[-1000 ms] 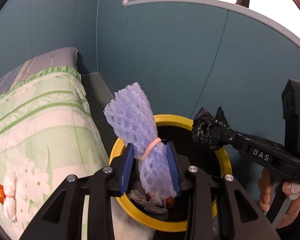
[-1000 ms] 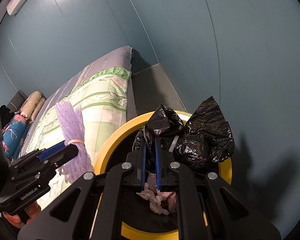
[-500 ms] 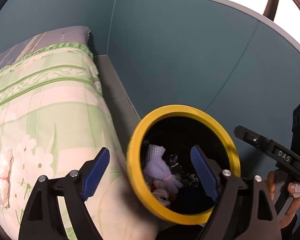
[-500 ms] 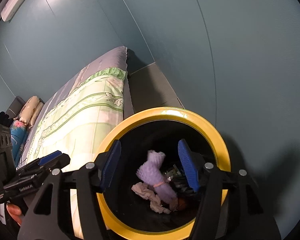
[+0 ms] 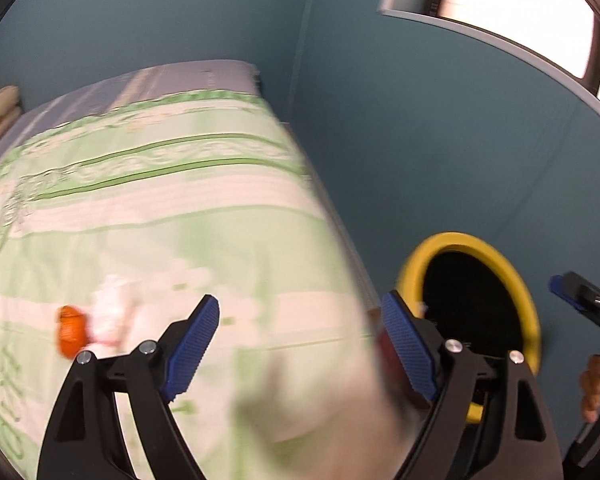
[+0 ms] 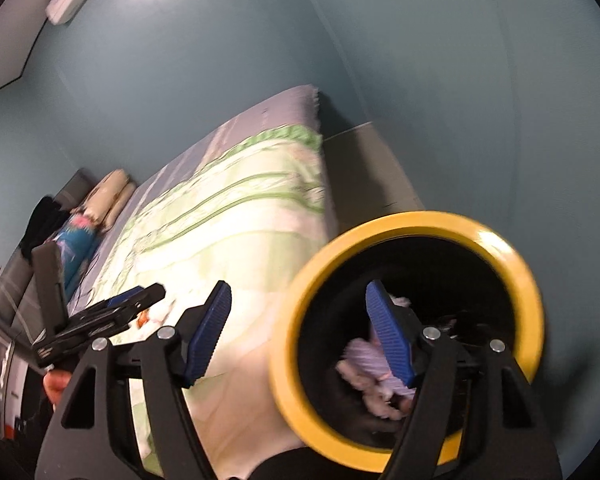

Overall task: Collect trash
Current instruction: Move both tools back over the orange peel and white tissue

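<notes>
A yellow-rimmed black trash bin (image 6: 496, 240) stands between the bed and the wall; it also shows in the left wrist view (image 5: 412, 268). Purple foam netting (image 6: 366, 354) and crumpled tissue lie inside it. My left gripper (image 5: 300, 344) is open and empty, over the bed's edge, left of the bin. My right gripper (image 6: 300, 332) is open and empty, straddling the bin's left rim. An orange and white piece of trash (image 5: 88, 326) lies on the bed, left of my left gripper. The view is blurred by motion.
A bed with a green and white floral cover (image 5: 140, 208) fills the left. Pillows (image 6: 108, 196) lie at its far end. Teal walls (image 5: 420, 140) close in behind and right of the bin. A narrow grey floor strip (image 6: 372, 168) runs between bed and wall.
Both grippers opened and dropped the purple netting and the black bag into the bin. Since then both have swung left, toward the bed.
</notes>
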Tool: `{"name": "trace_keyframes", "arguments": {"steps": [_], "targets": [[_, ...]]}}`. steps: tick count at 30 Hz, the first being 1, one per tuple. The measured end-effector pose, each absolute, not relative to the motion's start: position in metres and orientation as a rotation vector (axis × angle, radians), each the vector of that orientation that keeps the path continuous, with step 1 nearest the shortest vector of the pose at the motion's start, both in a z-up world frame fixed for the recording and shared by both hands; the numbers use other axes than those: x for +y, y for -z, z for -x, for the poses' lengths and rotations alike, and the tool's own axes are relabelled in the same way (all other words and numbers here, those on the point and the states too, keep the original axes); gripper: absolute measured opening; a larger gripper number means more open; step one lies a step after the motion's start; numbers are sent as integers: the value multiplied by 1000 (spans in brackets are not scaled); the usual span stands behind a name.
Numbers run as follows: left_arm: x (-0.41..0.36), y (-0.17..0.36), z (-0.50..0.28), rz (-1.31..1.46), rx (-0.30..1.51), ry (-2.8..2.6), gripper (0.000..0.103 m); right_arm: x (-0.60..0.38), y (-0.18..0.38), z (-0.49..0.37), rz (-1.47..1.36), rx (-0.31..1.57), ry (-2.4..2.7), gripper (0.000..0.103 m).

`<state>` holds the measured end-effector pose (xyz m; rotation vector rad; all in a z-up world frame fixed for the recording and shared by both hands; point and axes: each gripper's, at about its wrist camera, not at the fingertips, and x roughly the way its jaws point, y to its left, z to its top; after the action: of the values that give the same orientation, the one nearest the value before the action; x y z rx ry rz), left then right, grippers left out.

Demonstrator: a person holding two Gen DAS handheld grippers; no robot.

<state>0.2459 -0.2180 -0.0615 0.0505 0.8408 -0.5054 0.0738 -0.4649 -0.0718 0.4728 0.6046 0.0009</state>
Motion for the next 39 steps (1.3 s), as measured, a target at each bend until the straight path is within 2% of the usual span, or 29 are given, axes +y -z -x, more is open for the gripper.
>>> {"name": "trace_keyframes", "arguments": {"steps": [17, 25, 39], "targets": [[-44, 105, -300, 25, 903, 178, 80, -316, 73, -139, -328, 734, -264, 67], [-11, 141, -321, 41, 969, 120, 80, -266, 87, -163, -272, 811, -343, 67], [-10, 163, -345, 20, 1016, 108, 80, -200, 117, -206, -183, 919, -437, 67]]}}
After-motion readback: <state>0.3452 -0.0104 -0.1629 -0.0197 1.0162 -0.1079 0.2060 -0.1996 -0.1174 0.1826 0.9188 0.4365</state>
